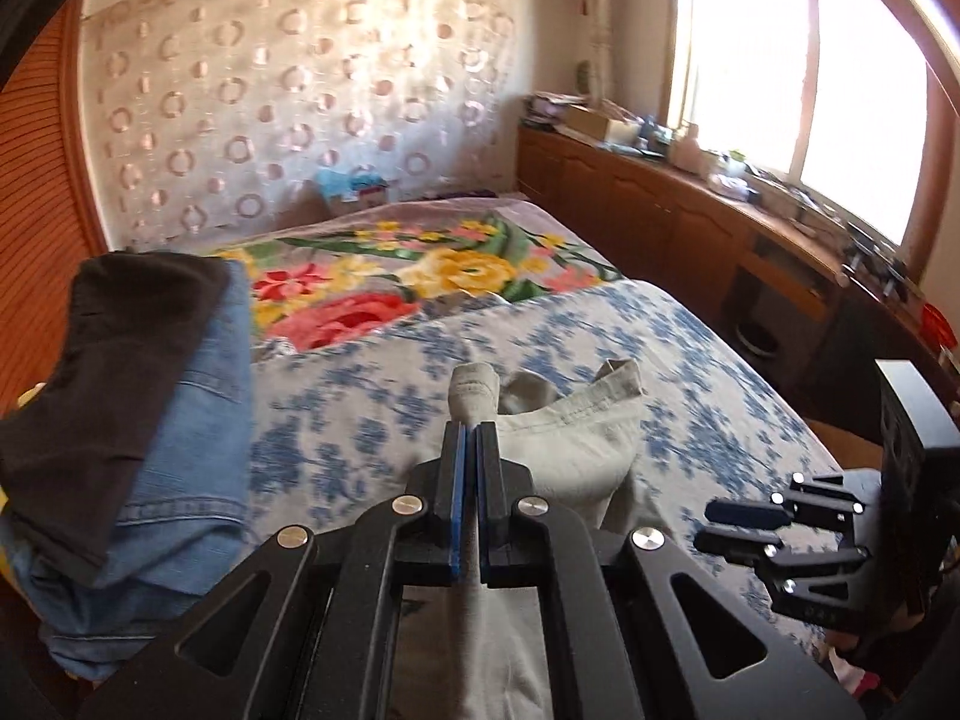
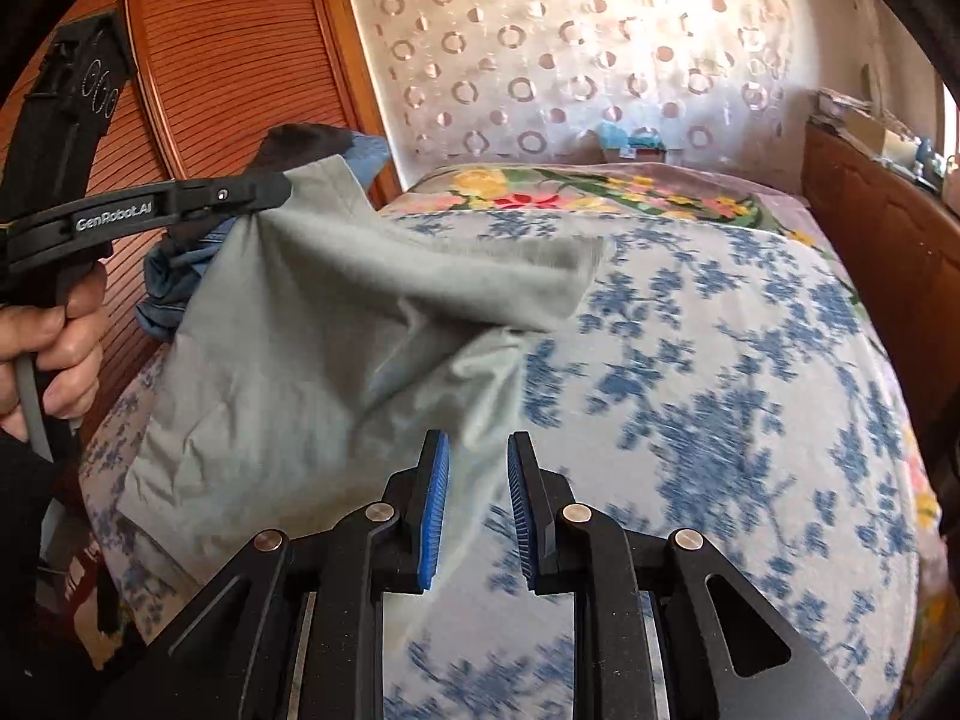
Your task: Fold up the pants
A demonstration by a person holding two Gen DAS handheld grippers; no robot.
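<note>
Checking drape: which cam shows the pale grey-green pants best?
Right wrist view: the pale grey-green pants show as a broad sheet hanging from the shut left gripper onto the blue-floral bedspread. Left wrist view shows only a bunched strip at its fingers.

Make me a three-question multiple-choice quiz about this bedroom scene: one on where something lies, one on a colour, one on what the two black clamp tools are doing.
1. Where is the stack of jeans with a black garment on top?
A. On the wooden cabinet under the window
B. At the bed's edge, beside the slatted wooden doors
C. On the floor

2. What colour are the pants being folded?
A. Pale grey-green
B. Red
C. Navy

3. How do the grippers stand?
A. Both open
B. Left gripper shut on the pants, right gripper open
C. Both shut on the pants

Answers:
1 B: the stack sits at the bed's left side, next to the slatted doors.
2 A: the fabric looks light grey-green against the blue-flowered bedsheet.
3 B: cloth is pinched between the left fingers; the right fingers stand apart, holding nothing.
</note>
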